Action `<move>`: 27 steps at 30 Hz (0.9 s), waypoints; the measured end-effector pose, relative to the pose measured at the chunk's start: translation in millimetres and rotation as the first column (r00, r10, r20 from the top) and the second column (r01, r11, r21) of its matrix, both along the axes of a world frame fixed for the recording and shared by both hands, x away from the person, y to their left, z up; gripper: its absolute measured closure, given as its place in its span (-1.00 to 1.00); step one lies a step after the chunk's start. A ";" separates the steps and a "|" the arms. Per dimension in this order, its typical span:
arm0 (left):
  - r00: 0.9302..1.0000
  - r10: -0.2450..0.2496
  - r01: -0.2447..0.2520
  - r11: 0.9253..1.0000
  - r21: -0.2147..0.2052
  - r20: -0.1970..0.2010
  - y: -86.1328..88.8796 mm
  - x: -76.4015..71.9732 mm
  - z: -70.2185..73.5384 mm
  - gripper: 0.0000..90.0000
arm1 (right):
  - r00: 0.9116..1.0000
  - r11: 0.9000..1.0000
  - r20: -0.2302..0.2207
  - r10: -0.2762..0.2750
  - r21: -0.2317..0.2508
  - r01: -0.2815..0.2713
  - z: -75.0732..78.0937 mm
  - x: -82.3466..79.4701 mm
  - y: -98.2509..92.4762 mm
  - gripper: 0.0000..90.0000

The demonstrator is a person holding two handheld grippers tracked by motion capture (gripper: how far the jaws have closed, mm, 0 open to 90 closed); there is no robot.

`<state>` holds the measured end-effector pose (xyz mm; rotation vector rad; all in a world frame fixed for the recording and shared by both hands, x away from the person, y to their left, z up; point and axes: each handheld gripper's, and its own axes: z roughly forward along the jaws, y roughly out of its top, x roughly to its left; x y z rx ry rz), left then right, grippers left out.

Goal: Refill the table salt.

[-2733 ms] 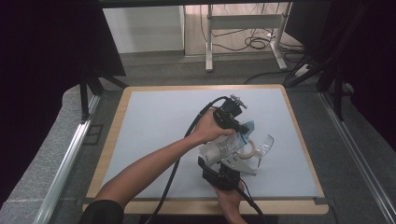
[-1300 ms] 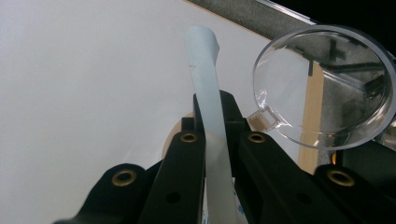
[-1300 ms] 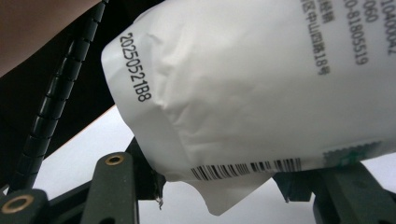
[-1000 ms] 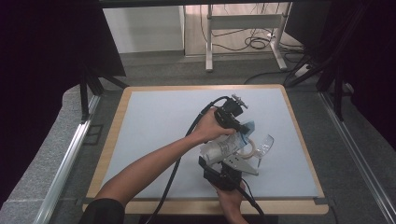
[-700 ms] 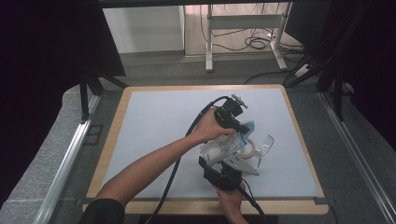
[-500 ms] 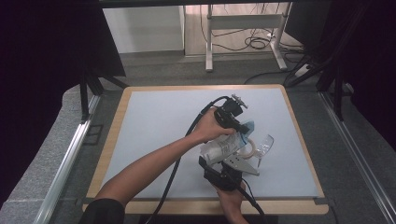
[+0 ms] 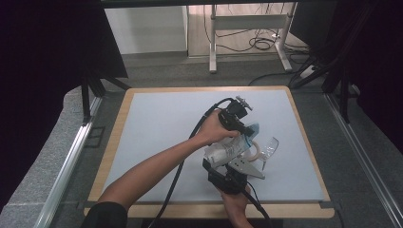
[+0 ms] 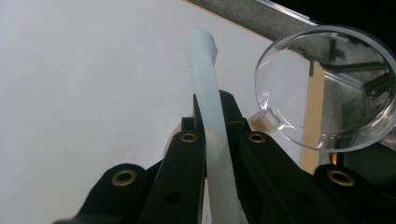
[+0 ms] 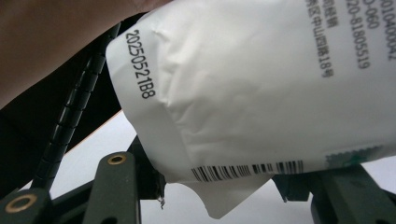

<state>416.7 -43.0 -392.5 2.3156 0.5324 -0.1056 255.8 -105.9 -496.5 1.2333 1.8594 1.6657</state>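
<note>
Two handheld grippers work close together at the near centre of the white mat [image 7: 157, 123], which covers a wood-edged table [image 7: 116, 142]. Left gripper [image 8: 215, 140]: jaws pressed together on a translucent white tube [image 8: 205, 88] with a ribbed end; the tube runs up between the two black jaws and past their tips. Just beside the tube tip, to its right in the left gripper view, sits a clear round plastic mask cup [image 8: 327, 88], its small port facing the jaws; whether tube and cup are joined I cannot tell. In the high view the same cup [image 7: 268, 148] lies on the mat just right of the hands, with a beige loop of tubing [image 7: 254, 149] against it. Right gripper [image 9: 224, 186]: jaws partway spread, pinching the lower edge of a white paper-backed pouch [image 9: 252, 84] printed with a barcode and a date code; the pouch blocks most of the sight line ahead, and a forearm [image 9: 46, 42] crosses above it. In the high view the pouch [image 7: 228, 149] sits between the two hands, the left forearm [image 7: 157, 164] reaching diagonally over the mat.
</note>
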 end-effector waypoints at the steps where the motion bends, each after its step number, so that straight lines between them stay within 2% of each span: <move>1: 1.000 0.000 0.000 1.000 0.000 0.001 -0.1 -0.1 0.0 1.00 | 1.000 1.000 0.003 -0.001 -0.003 0.001 0.1 0.0 0.0 0.04; 27: 1.000 -0.004 0.004 1.000 0.007 0.001 -1.7 0.1 -1.4 1.00 | 1.000 1.000 0.009 0.000 -0.003 0.000 2.8 -0.7 0.7 0.04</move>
